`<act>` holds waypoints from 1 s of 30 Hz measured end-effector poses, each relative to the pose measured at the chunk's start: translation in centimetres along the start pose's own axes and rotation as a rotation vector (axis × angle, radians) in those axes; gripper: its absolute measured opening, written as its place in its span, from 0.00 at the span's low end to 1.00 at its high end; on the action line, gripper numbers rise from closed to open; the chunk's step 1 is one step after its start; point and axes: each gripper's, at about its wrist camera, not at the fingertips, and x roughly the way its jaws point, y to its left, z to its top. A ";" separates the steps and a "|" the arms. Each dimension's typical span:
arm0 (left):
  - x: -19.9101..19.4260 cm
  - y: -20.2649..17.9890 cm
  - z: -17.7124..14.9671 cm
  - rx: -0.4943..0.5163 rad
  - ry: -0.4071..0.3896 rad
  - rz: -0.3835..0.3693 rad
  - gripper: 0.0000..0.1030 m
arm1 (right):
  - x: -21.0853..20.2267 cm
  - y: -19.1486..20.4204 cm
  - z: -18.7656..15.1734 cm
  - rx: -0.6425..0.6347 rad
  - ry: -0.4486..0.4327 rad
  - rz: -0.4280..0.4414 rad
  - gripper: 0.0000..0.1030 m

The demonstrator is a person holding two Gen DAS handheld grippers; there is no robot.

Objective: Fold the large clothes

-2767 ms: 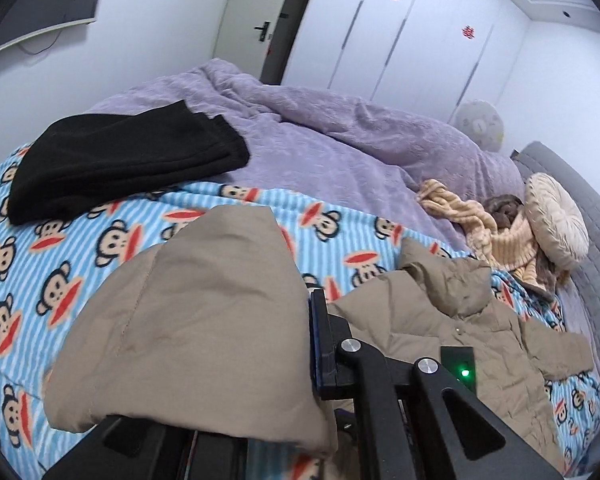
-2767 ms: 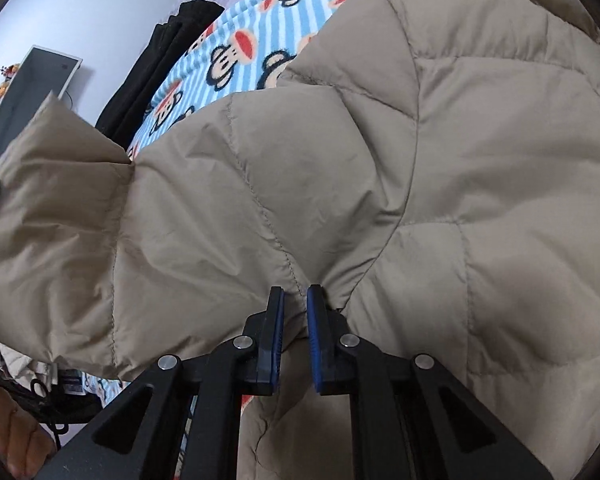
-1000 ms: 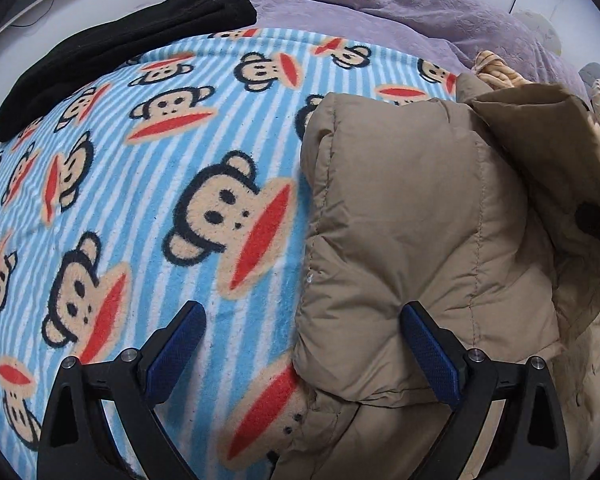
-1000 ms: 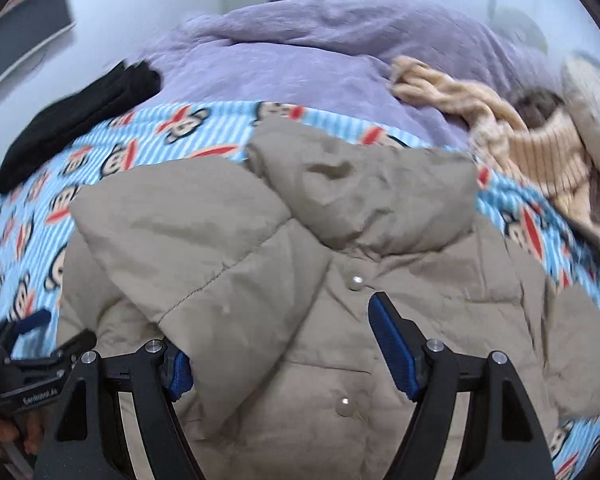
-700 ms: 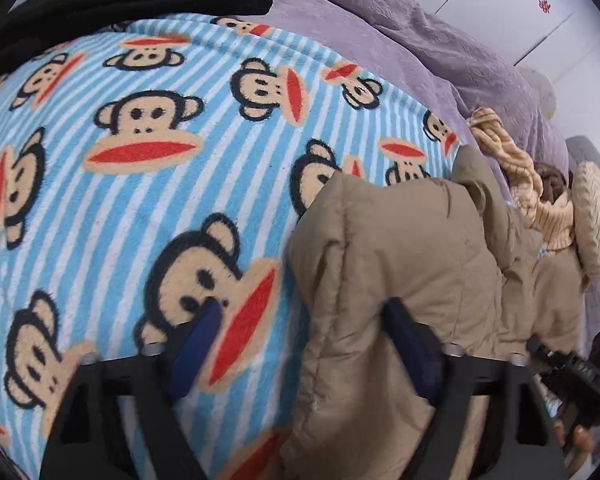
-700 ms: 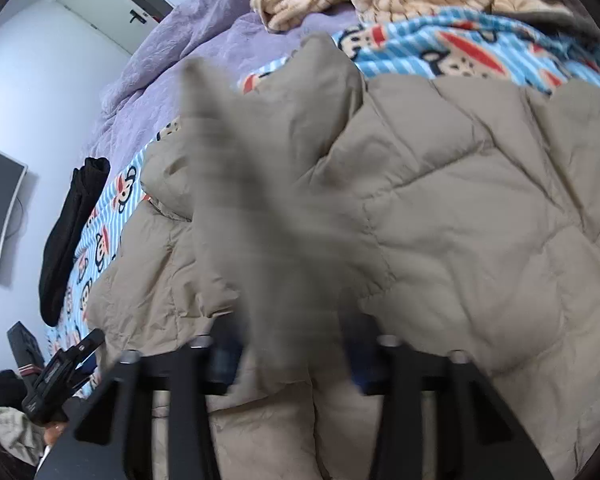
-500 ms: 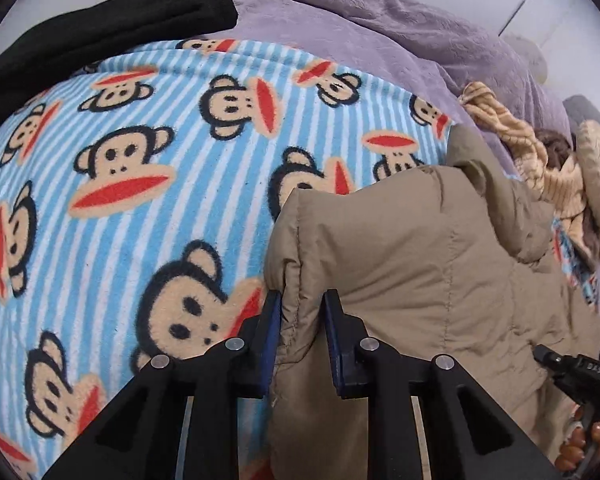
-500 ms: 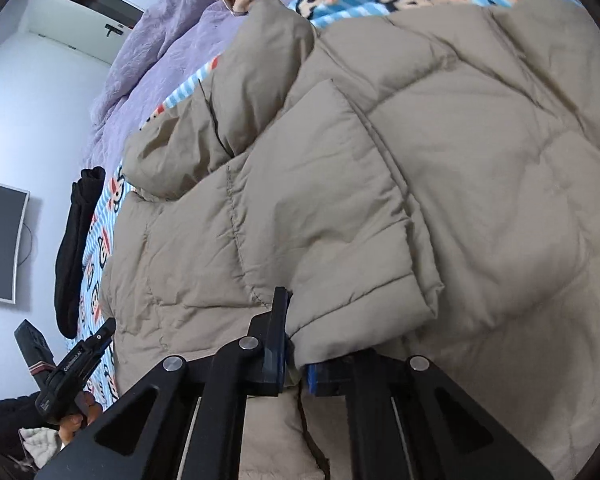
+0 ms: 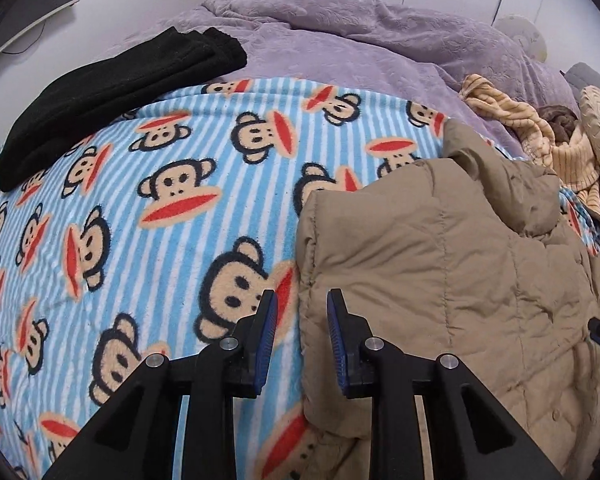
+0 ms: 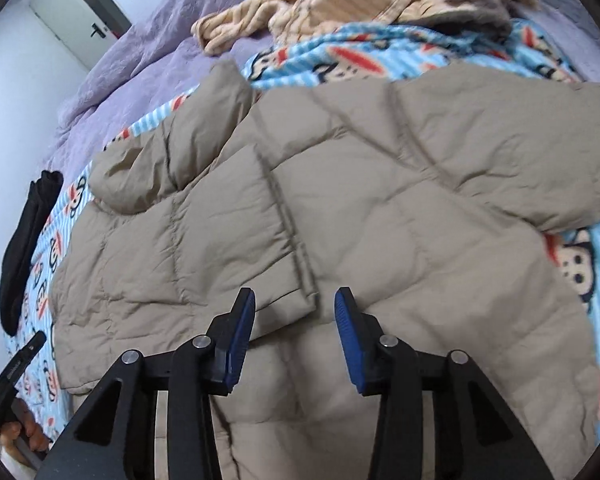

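Jacket (image 10: pixel 380 208) lies on the bed's monkey blanket (image 9: pixel 148 208), one sleeve (image 10: pixel 236 224) laid across its front, the other sleeve (image 10: pixel 512 140) unfolded. Left tool (image 9: pixel 302 334) and right tool (image 10: pixel 294 330) gape, holding nothing. Most folding remains.

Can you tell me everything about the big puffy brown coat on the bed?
The puffy coat is tan, quilted in stitched squares, and looks like smooth padded fabric. It lies spread on the monkey blanket. One sleeve is folded across its body, with the cuff near the right gripper. The other sleeve stretches out sideways. Its hood sits bunched at the top, and small snap buttons run down the front. Both the right and the left gripper are open and hold nothing.
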 end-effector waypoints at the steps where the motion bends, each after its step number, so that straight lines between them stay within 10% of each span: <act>1: -0.3 -0.4 -0.5 0.012 -0.001 -0.003 0.26 | -0.7 -0.2 0.1 -0.002 -0.026 0.004 0.43; 10: 3.9 -2.5 -3.5 0.025 0.075 0.065 0.27 | 4.3 2.7 -0.2 -0.127 0.091 0.053 0.25; 13: 4.4 -2.5 -3.6 0.047 0.057 0.152 0.59 | 5.5 2.0 -0.9 -0.125 0.106 0.056 0.22; 19: 4.7 -1.4 -3.4 0.022 0.073 0.126 0.63 | 4.2 0.7 -1.2 -0.094 0.139 0.096 0.23; 25: 1.5 -3.3 -2.8 0.050 0.071 0.136 0.63 | 0.8 -3.2 -1.8 -0.011 0.120 0.156 0.26; 30: -1.3 -7.5 -3.3 0.110 0.075 0.093 0.63 | -1.1 -6.8 -2.4 0.066 0.126 0.170 0.49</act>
